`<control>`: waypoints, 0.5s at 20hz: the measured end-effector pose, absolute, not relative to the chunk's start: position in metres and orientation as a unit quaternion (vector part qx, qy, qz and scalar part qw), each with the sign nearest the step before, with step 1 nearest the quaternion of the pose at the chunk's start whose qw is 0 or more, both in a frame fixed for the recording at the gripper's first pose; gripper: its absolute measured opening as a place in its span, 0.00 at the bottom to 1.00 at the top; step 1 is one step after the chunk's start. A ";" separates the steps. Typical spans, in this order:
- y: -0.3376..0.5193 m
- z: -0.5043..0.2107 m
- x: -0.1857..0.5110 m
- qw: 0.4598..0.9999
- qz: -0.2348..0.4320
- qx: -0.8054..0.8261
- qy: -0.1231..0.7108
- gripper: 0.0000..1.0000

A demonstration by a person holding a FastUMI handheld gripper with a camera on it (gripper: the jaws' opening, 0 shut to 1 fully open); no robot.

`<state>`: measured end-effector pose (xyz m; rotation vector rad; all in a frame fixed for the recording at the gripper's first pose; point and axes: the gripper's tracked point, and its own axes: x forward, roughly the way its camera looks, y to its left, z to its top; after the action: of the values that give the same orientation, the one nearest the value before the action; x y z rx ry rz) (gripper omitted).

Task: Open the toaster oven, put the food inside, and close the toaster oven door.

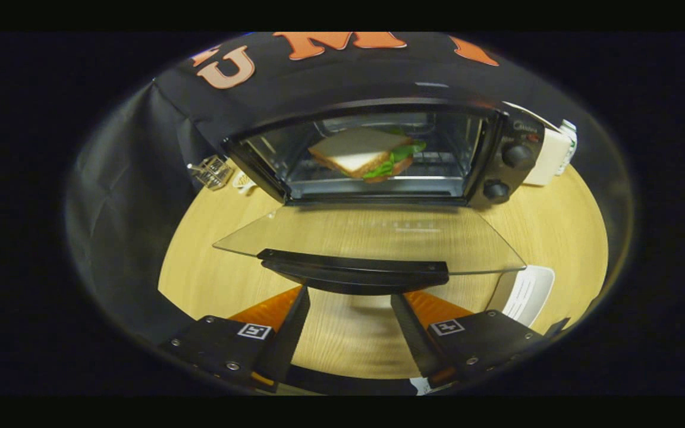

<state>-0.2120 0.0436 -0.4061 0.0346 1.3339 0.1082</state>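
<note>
Toaster oven (378,151) open, sandwich (363,153) on its rack.
Gripper (348,294) jaws spread, empty, just below the lowered door's handle (354,272), over the table (556,232).

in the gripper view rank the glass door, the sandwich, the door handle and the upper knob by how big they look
1. Glass door, nearest the camera, which inflates it
2. Door handle, just ahead of the open gripper
3. Sandwich
4. Upper knob
</note>
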 end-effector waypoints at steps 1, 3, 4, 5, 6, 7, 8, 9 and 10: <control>0.044 -0.405 -0.201 0.791 0.049 0.019 0.610 0.82; 0.044 -0.403 -0.183 0.796 0.040 0.032 0.603 0.81; 0.045 -0.400 -0.173 0.801 0.038 0.040 0.597 0.82; 0.045 -0.398 -0.162 0.806 0.036 0.043 0.590 0.82; 0.043 -0.395 -0.153 0.811 0.035 0.041 0.582 0.82; 0.039 -0.392 -0.144 0.817 0.033 0.038 0.574 0.82; 0.038 -0.388 -0.135 0.823 0.032 0.035 0.566 0.82; 0.037 -0.383 -0.125 0.829 0.029 0.034 0.557 0.82; 0.036 -0.378 -0.115 0.836 0.028 0.033 0.547 0.81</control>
<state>-0.1150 0.0364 -0.3781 0.0709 1.1589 0.0587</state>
